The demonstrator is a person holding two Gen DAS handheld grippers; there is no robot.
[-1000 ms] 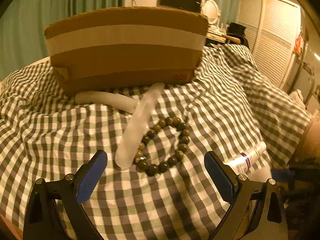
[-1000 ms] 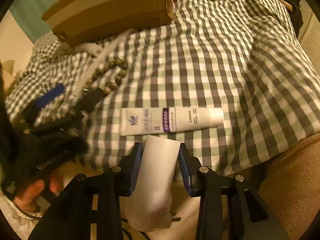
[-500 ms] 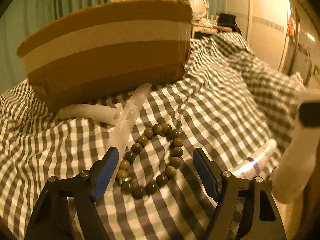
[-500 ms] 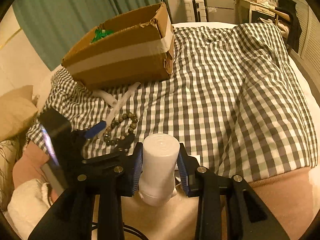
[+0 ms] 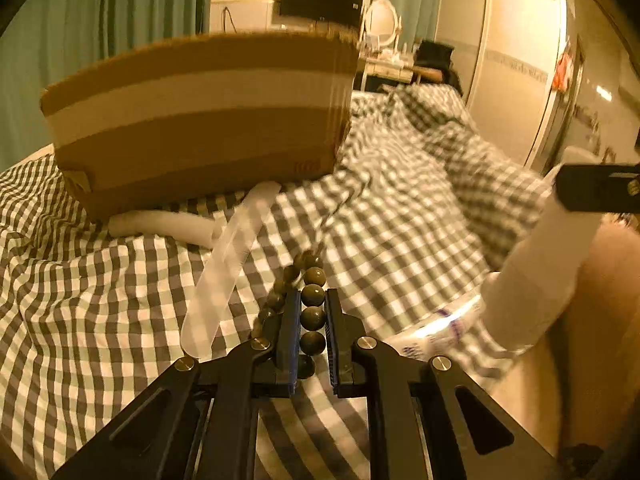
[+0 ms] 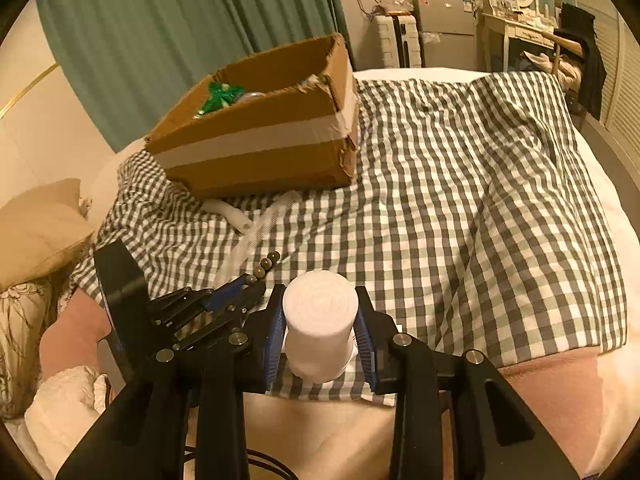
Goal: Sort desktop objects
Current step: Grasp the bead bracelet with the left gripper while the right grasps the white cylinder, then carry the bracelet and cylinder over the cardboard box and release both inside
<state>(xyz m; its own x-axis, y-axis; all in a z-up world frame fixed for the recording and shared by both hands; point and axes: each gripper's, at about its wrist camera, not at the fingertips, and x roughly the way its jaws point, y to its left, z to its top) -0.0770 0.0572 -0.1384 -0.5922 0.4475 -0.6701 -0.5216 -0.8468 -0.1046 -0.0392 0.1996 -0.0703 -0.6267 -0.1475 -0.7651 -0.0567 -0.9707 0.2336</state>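
Note:
My left gripper (image 5: pixel 312 308) is shut on a dark bead bracelet (image 5: pixel 313 296), which hangs squeezed between the blue pads just above the checked cloth (image 5: pixel 120 280). My right gripper (image 6: pixel 320 320) is shut on a white cylindrical bottle (image 6: pixel 320 312) and holds it above the bed's near edge; the bottle also shows in the left wrist view (image 5: pixel 536 280). The taped cardboard box (image 6: pixel 260 144) stands open at the back left, with green items inside. A clear comb (image 5: pixel 232 268) and a white tube (image 5: pixel 160 226) lie in front of the box.
A white printed tube (image 5: pixel 440 328) lies on the cloth near the bed's front edge. A beige pillow (image 6: pixel 36 224) lies at the left. A dresser (image 6: pixel 516 36) with a mirror and cabinets stand behind the bed. The cloth (image 6: pixel 480 200) stretches to the right.
My left gripper has closed on the bead bracelet and lifted its beads off the cloth. My right gripper has risen with the white bottle, tilting up from the cloth towards the box.

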